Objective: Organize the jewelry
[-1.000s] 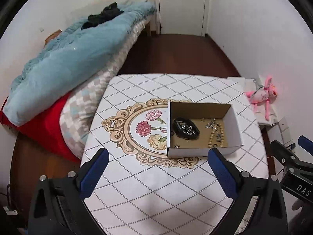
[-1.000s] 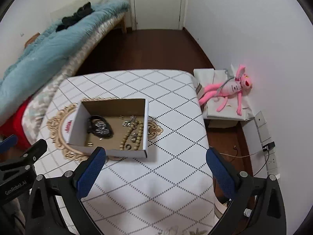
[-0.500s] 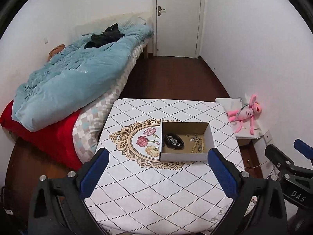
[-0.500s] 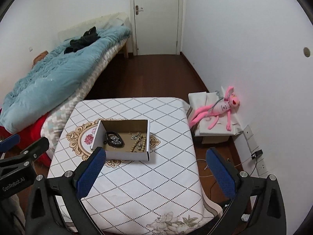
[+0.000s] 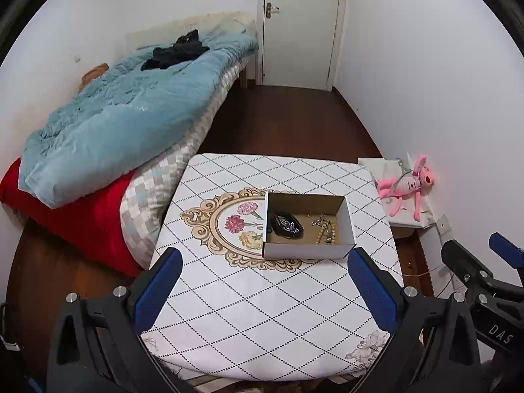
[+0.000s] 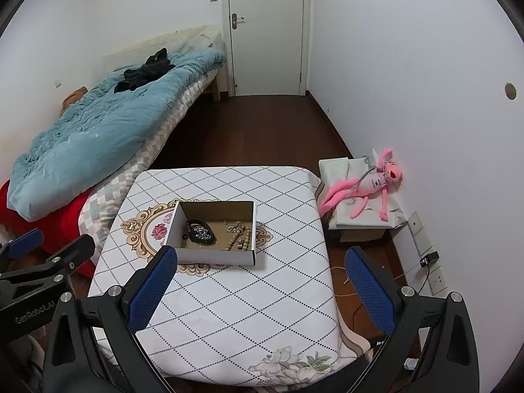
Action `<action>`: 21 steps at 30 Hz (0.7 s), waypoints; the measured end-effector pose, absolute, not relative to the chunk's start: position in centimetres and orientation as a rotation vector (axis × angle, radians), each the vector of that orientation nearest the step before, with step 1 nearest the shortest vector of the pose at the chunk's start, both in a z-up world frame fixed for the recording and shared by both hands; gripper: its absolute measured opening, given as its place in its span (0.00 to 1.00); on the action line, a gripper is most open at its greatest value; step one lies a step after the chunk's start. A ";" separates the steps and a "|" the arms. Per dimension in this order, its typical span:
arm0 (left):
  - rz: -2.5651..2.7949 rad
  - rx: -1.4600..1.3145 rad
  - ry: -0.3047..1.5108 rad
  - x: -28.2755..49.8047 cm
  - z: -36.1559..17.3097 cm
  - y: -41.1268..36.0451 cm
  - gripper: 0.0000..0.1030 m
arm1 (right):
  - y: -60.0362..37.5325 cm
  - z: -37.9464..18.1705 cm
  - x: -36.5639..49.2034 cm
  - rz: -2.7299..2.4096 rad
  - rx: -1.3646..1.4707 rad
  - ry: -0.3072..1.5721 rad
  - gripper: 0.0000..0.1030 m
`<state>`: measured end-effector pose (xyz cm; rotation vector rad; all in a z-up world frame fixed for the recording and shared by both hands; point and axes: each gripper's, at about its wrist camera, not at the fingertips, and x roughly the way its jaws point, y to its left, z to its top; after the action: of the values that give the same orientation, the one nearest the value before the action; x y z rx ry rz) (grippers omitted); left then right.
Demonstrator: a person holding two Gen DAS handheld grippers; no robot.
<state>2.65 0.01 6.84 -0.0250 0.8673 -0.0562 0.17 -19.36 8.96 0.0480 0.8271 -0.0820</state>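
Cardboard box (image 5: pixel 308 252) with jewelry (image 5: pixel 325 229)

We count one table (image 5: pixel 268 311) under a diamond-patterned cloth, and one open cardboard box (image 5: pixel 308 252) on it, toward two o'clock from the cloth's flowered oval. In the box we see one dark dish (image 5: pixel 286 226) at its nine o'clock side and one string of pale beads (image 5: pixel 327 232) at three o'clock, with a small tangle of metal pieces beside it that we cannot count. Two grippers show: the left gripper (image 5: pixel 265 288) and the right gripper (image 6: pixel 262 288), each with two blue pads. We count one bed (image 6: pixel 98 137), one door (image 6: pixel 265 32), and one pink plush toy (image 6: pixel 370 186) at three o'clock.
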 end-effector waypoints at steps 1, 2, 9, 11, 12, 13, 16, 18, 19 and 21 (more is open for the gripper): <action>-0.056 -0.020 0.870 2.9 6.8 -0.1 1.00 | -19.4 8.8 0.4 -0.080 0.052 0.835 1.00; -0.056 -0.017 0.875 3.0 6.7 -0.2 1.00 | -19.5 8.7 0.6 -0.079 0.053 0.840 1.00; -0.065 -0.032 0.951 6.0 5.0 -0.8 1.00 | -20.1 7.7 3.2 -0.104 0.061 0.866 1.00; -0.059 -0.025 0.966 6.8 4.4 -0.9 1.00 | -20.1 7.4 4.2 -0.108 0.059 0.877 1.00; -0.057 -0.022 0.976 7.3 4.1 -1.0 1.00 | -20.2 7.1 4.8 -0.110 0.057 0.881 1.00; -0.053 -0.017 0.989 7.8 3.8 -1.1 1.00 | -20.2 6.8 5.4 -0.117 0.051 0.887 1.00; -0.040 -0.011 1.006 8.9 3.0 -1.2 1.00 | -20.2 5.8 7.1 -0.116 0.046 0.911 1.00; -0.035 -0.003 1.014 9.6 2.6 -1.3 1.00 | -20.1 5.2 8.0 -0.110 0.047 0.925 1.00; -0.035 0.001 1.021 9.9 2.4 -1.4 1.00 | -20.2 4.8 8.5 -0.111 0.047 0.934 1.00; -0.036 0.009 1.041 10.5 2.0 -1.6 1.00 | -20.2 4.1 9.3 -0.107 0.043 0.955 1.00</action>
<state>10.51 -1.62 1.96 0.0089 1.0414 -0.0364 9.31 -20.19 4.07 0.0434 0.9552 -0.1070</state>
